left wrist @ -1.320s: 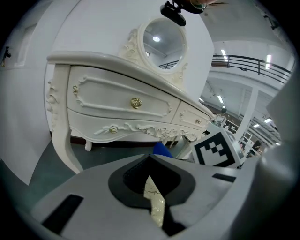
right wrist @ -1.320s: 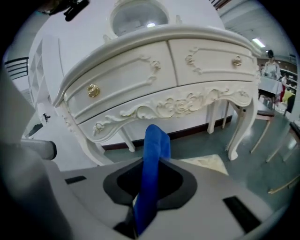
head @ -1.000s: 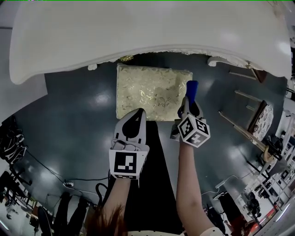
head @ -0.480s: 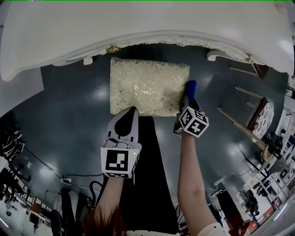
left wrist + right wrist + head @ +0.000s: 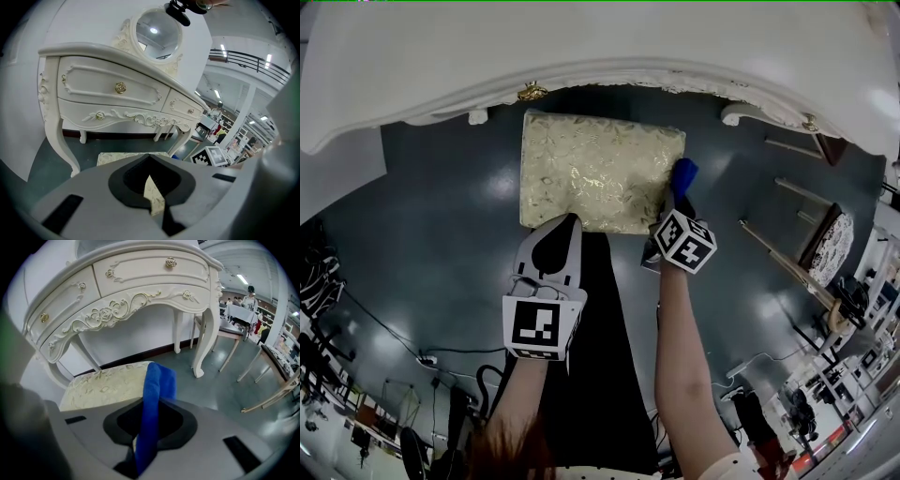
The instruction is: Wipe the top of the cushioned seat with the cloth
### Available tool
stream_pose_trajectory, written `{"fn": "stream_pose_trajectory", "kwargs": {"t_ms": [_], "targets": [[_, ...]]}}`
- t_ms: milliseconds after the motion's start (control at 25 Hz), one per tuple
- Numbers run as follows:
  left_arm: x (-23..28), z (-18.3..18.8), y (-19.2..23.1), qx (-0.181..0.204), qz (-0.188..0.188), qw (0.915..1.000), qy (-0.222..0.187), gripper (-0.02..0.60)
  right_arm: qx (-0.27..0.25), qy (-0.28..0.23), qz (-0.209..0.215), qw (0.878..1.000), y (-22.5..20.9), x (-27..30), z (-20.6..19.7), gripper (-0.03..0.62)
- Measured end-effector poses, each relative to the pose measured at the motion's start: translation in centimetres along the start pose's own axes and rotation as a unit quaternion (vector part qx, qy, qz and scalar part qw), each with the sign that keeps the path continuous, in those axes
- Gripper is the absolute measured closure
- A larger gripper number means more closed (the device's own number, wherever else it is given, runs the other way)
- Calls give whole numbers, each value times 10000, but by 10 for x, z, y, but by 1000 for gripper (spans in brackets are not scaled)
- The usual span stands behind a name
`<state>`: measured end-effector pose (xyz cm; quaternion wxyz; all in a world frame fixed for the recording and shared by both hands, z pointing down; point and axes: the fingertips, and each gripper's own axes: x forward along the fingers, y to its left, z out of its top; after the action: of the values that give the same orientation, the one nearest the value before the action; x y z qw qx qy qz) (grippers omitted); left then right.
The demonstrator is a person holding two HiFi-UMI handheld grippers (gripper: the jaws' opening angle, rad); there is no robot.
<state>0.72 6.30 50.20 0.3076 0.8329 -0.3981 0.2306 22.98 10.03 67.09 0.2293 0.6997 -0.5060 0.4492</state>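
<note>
Our right gripper, right of centre in the head view, has its jaws clamped on the blue cloth. The cloth sticks out past the tips, just beside the right edge of the cushioned seat, which fills the upper middle. Our left gripper, jaws together on nothing, points at the seat's lower edge. A white dressing table spans the top of the frame
</note>
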Motion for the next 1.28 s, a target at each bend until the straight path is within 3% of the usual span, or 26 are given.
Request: {"fn": "stream_pose_trajectory", "kwargs": {"t_ms": [560, 1280], "targets": [[-6, 4, 8, -56, 11, 10000, -45, 583, -30, 4, -115, 9999, 7, -3, 4, 533], [-16, 11, 19, -160, -19, 9997, -167, 583, -153, 73, 248, 9995, 55, -5, -2, 533]]}}
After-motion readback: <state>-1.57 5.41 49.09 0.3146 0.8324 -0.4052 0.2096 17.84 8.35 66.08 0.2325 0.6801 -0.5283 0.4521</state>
